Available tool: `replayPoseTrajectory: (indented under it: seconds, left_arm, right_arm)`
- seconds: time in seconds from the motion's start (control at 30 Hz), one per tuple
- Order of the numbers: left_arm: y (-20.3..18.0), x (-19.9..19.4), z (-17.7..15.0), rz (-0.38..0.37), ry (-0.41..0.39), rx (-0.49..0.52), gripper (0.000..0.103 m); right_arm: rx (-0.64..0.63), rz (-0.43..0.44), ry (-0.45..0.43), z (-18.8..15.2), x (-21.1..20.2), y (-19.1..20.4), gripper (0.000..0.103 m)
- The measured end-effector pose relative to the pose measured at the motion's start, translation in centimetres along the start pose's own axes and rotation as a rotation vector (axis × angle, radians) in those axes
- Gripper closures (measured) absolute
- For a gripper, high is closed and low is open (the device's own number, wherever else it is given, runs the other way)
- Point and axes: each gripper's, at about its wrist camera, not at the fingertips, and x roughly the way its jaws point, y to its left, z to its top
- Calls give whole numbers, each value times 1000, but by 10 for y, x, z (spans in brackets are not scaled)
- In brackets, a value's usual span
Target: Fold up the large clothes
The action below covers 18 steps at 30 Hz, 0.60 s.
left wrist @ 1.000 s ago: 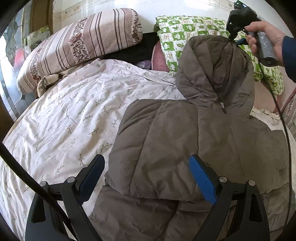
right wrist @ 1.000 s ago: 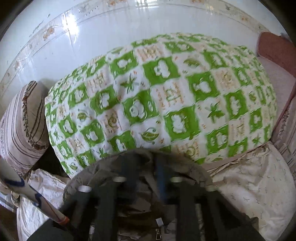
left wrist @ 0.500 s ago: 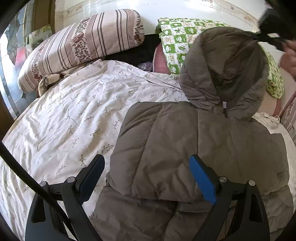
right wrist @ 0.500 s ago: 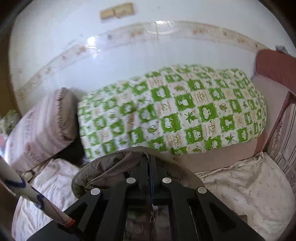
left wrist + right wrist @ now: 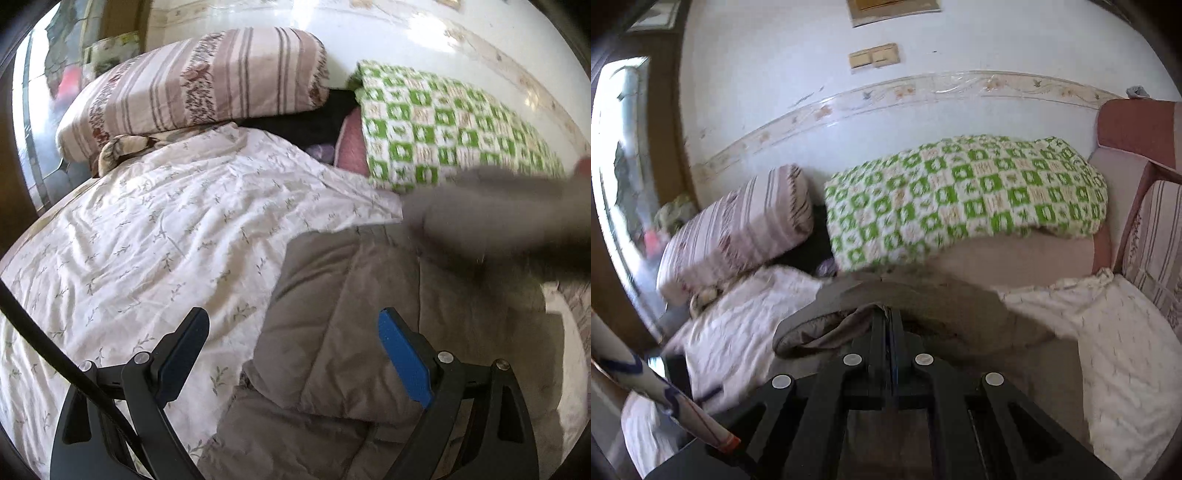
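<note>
Your left gripper (image 5: 293, 350) hovers with its jaws spread wide and gripping nothing, above the brown padded jacket (image 5: 354, 317) that lies flat on the bed's floral quilt (image 5: 147, 236); the blue pad of one finger (image 5: 404, 358) stands over the jacket's body, the other over the quilt just beside the jacket's edge. Your right gripper (image 5: 891, 325) has its jaws pressed together on the rim of the jacket's hood (image 5: 849, 325), the fabric bunched to either side of the closed fingers. In the left wrist view that hood (image 5: 498, 218) shows as a blurred grey-brown mass above the jacket's shoulders, in front of the green checked blanket (image 5: 436, 133). At the head of the bed a striped pillow (image 5: 199, 85) leans against the white tiled wall (image 5: 798, 74), with the green blanket beside it and a pink cushion (image 5: 351, 151) partly tucked under it. A black cable (image 5: 55, 354) crosses the lower left of the left wrist view.
</note>
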Motion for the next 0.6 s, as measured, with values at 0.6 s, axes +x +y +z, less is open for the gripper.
replayPoseTrajectory:
  seconds: [0.6]
  left_arm:
    - [-71, 35, -21, -195, 97, 185, 11]
  right_arm:
    - [63, -51, 265, -140, 48, -40, 102]
